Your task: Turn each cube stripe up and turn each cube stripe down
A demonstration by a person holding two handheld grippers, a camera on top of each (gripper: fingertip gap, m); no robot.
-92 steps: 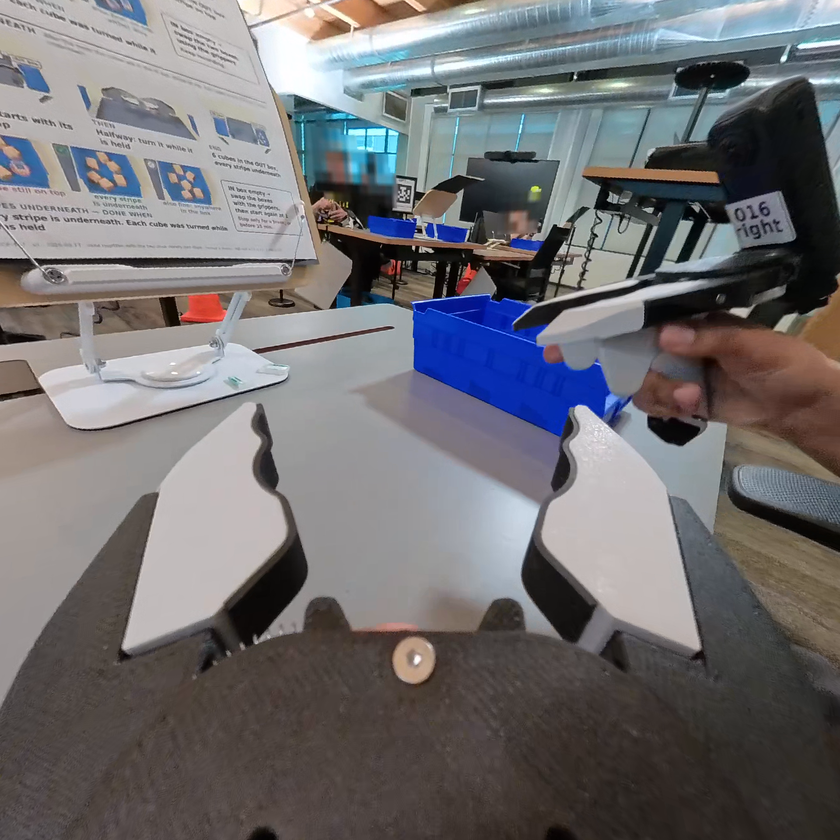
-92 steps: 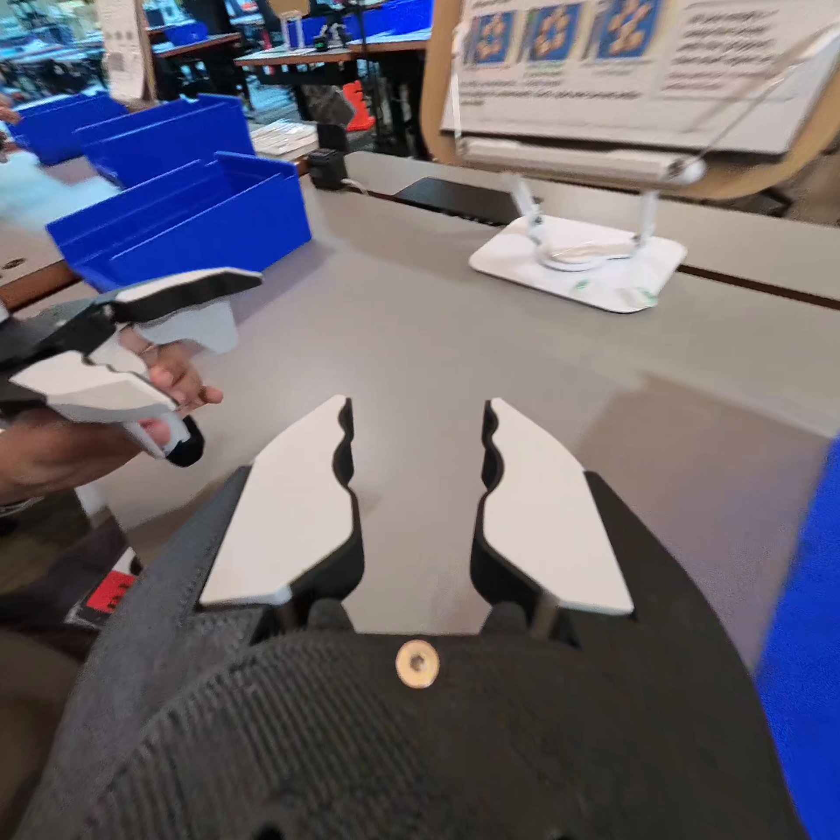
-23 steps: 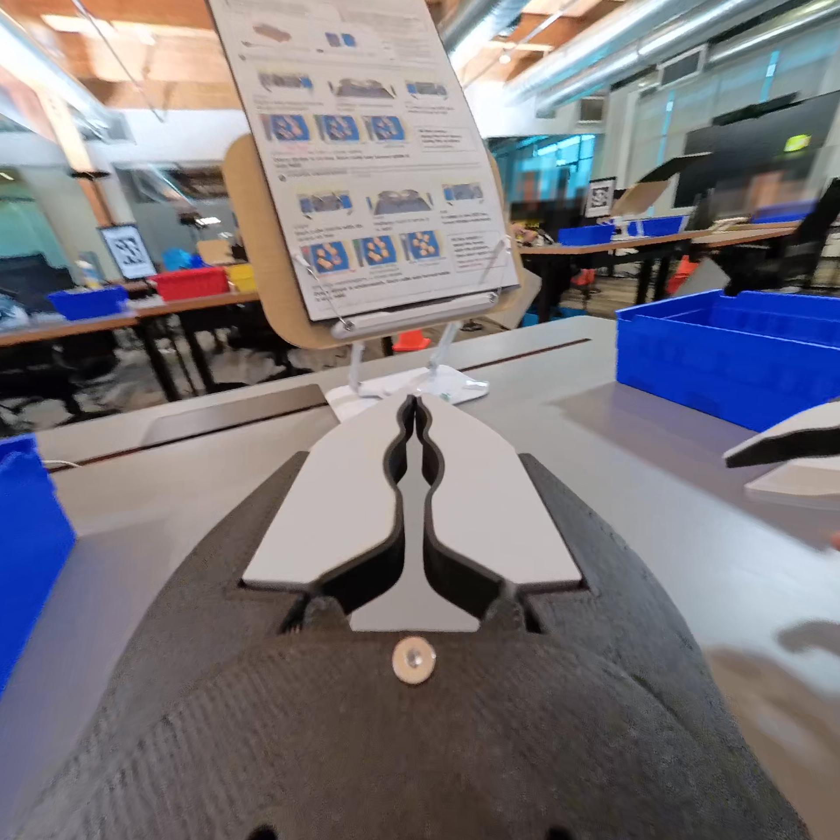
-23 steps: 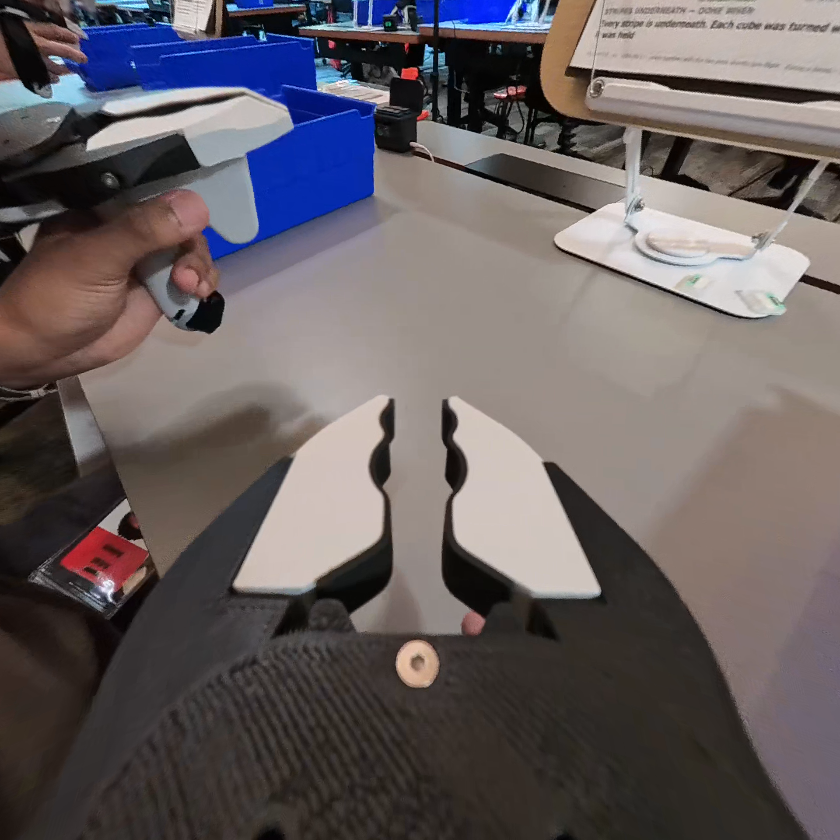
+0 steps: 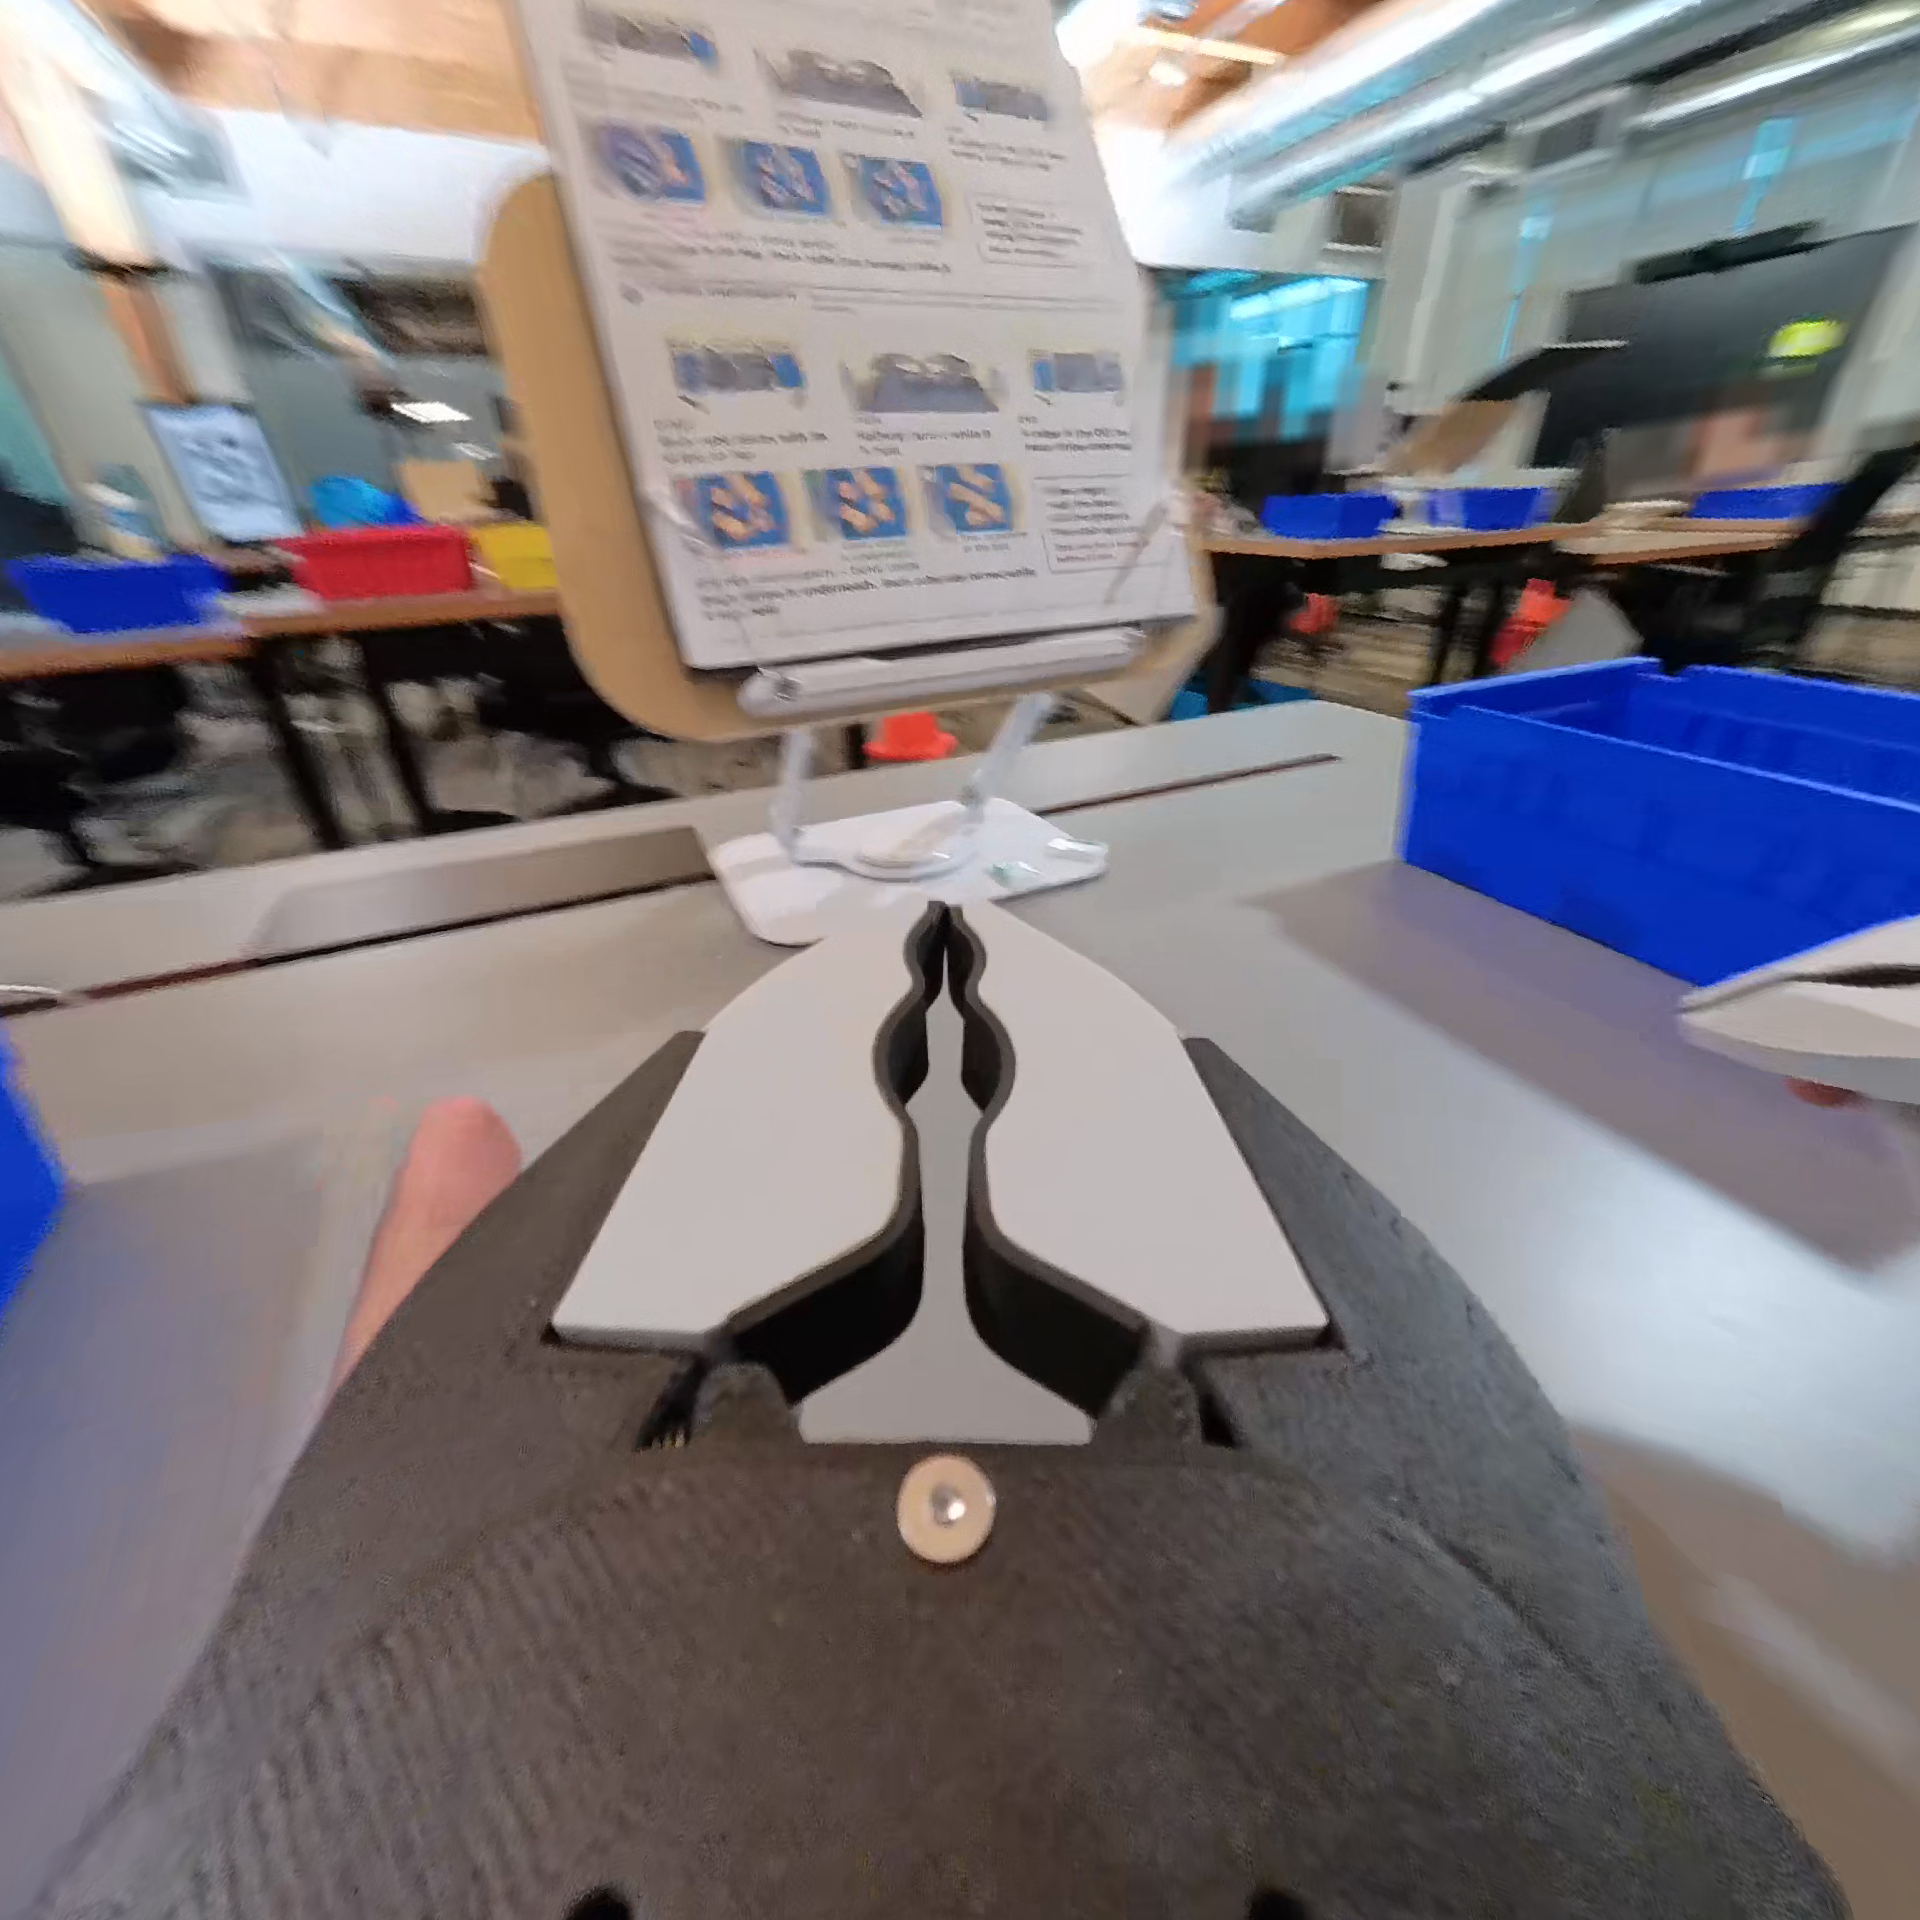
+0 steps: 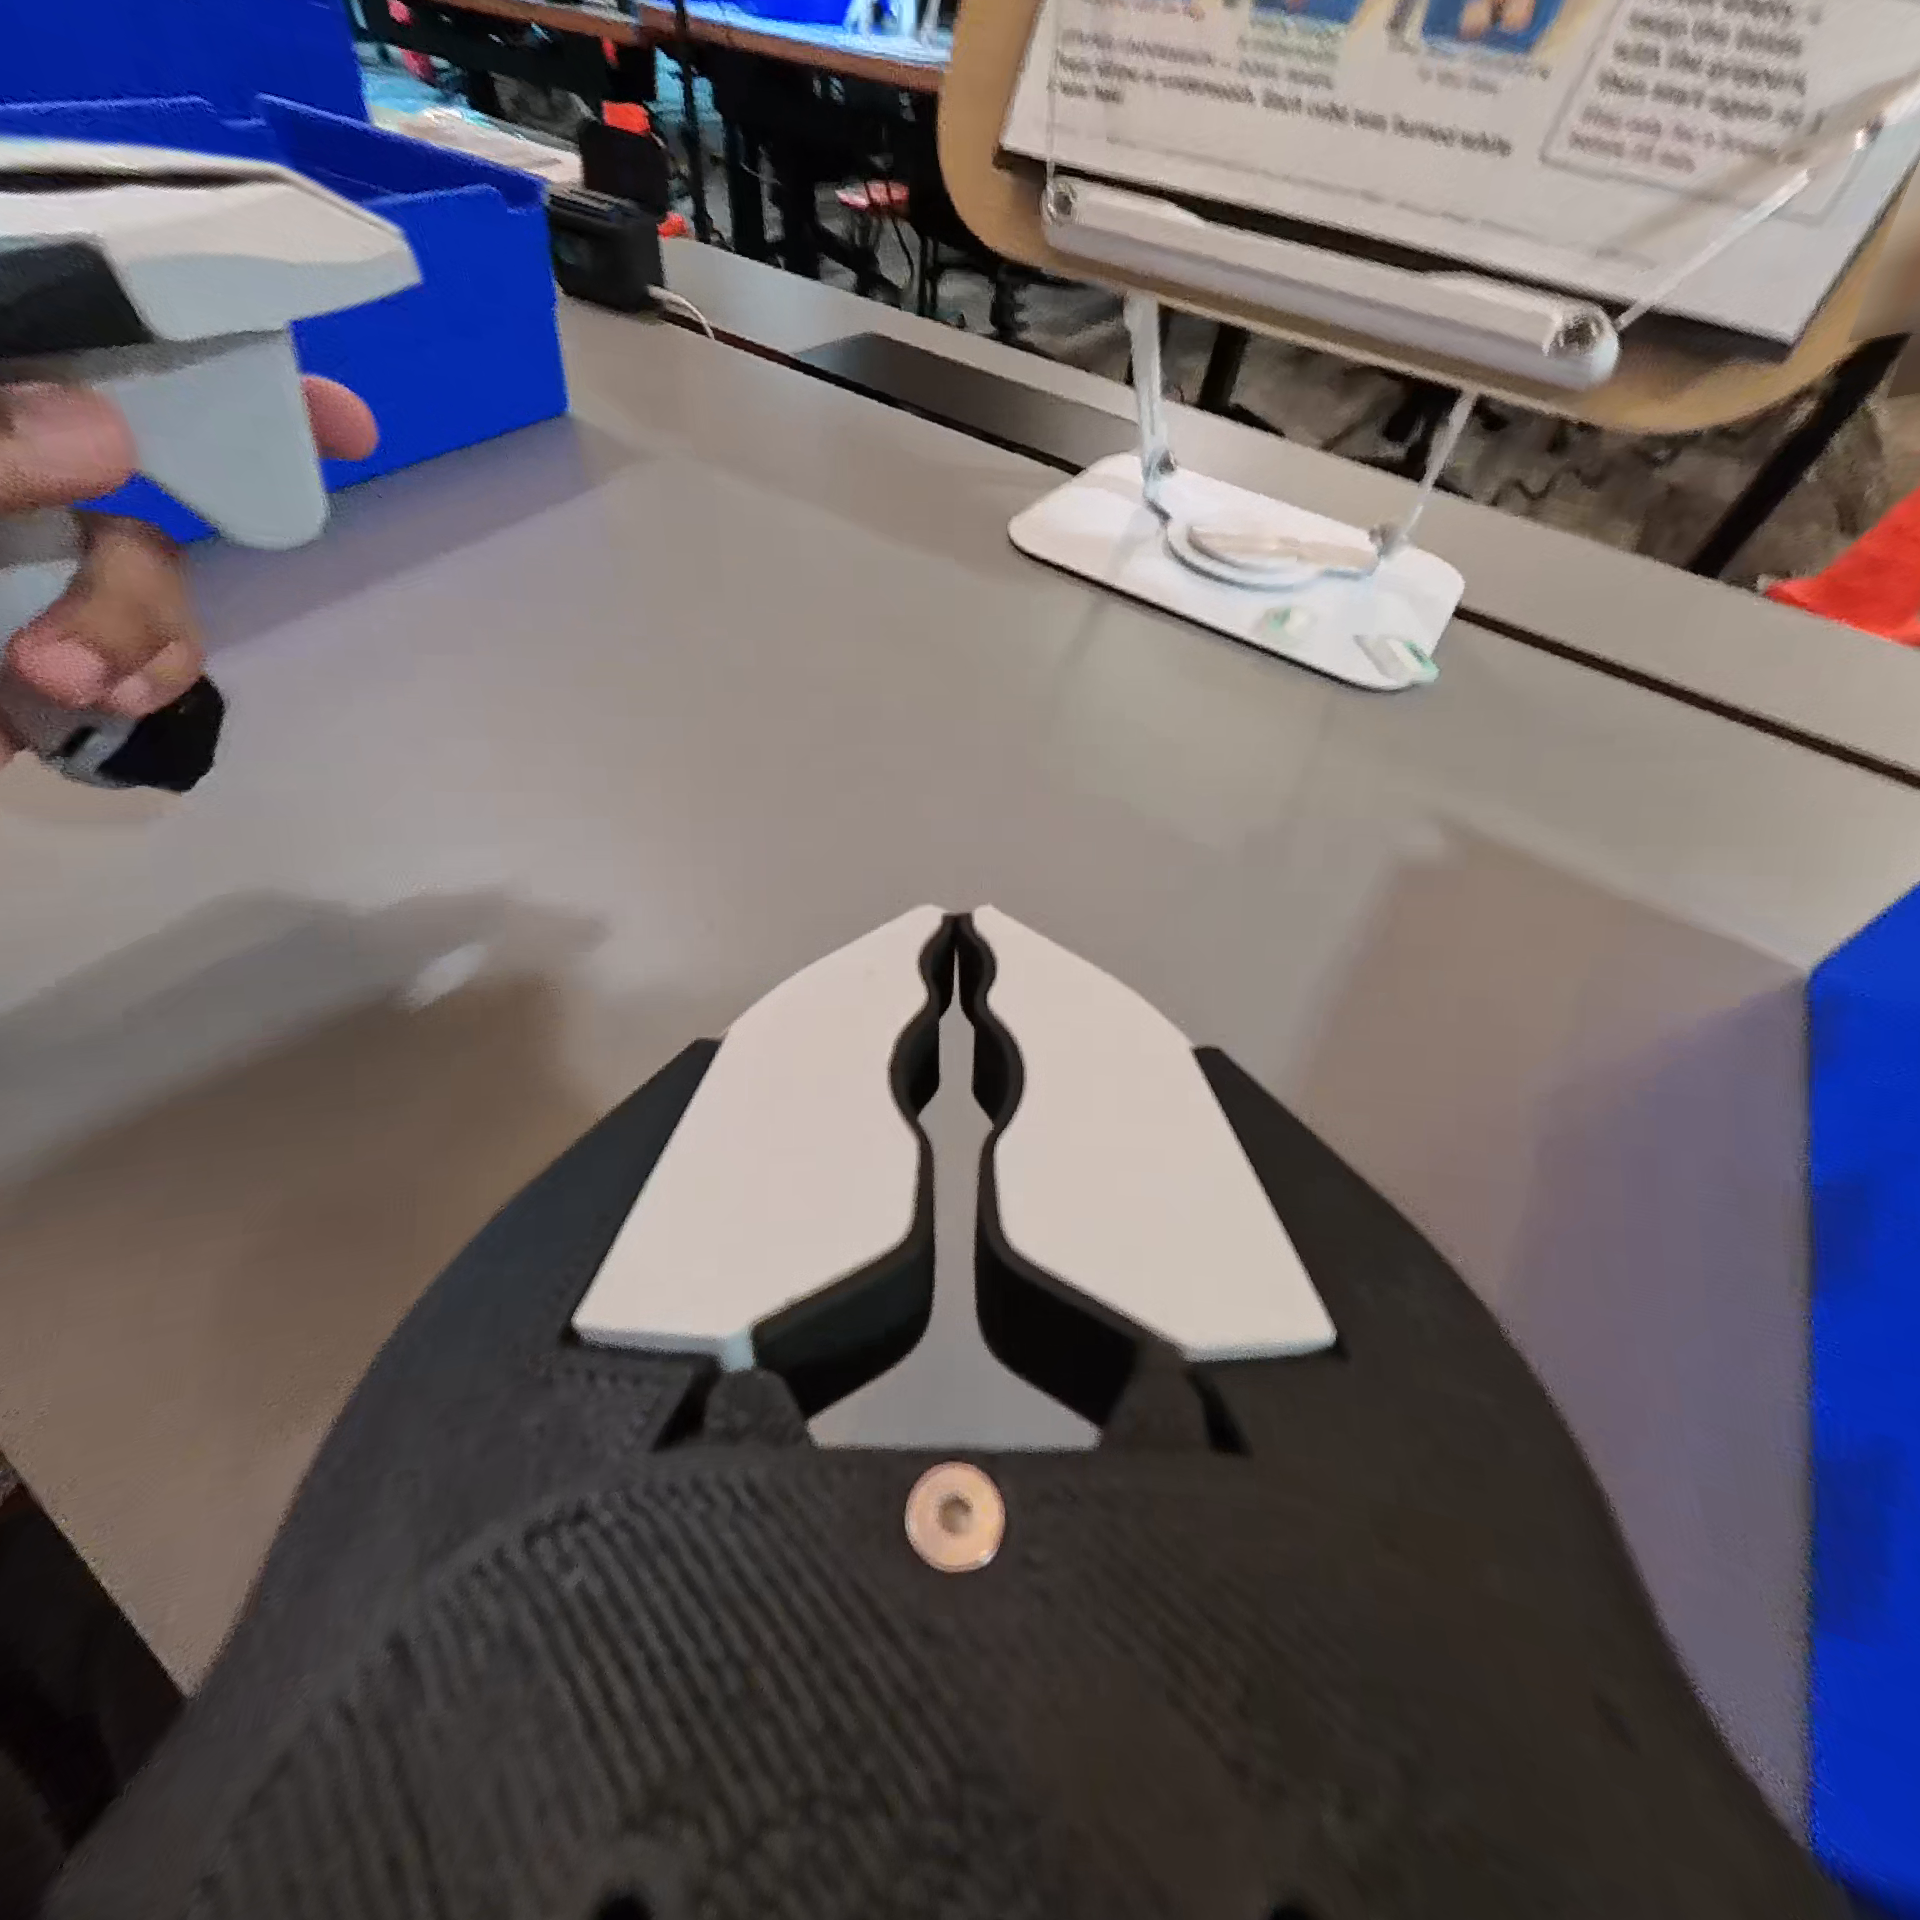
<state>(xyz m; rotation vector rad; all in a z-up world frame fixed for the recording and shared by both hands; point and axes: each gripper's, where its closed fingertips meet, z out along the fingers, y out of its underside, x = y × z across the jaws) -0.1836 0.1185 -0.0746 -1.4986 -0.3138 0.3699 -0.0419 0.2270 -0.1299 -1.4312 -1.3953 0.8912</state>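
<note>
No cube shows in either view, so where the cubes lie cannot be told. The left hand-held gripper (image 5: 945,920) hovers over the grey desk (image 5: 1403,1091) with its 2 white fingers pressed together at the tips, holding nothing. A fingertip (the person's own) (image 5: 447,1153) peeks out beside its dark body. The right hand-held gripper (image 6: 961,925) is likewise closed tip to tip and holds nothing, low above the bare desk (image 6: 727,727).

In the right wrist view the left hand-held gripper shows again at the far left, held in a hand (image 6: 94,582) in front of a blue bin (image 6: 447,343). Another blue bin's wall (image 6: 1865,1351) fills the right edge. In the left wrist view a blue bin (image 5: 1662,831) stands to the right on the desk, and a blue edge (image 5: 21,1174) cuts in at the left.

Straight ahead of both grippers a white stand (image 5: 914,852) rests on the desk and carries a tilted board with a printed sheet (image 5: 862,343). Nothing lies between the grippers and the stand.

Beyond are more tables, with red (image 5: 379,556) and yellow (image 5: 514,551) bins, and silver ducts (image 5: 1455,94) under the ceiling. Both views are blurred.
</note>
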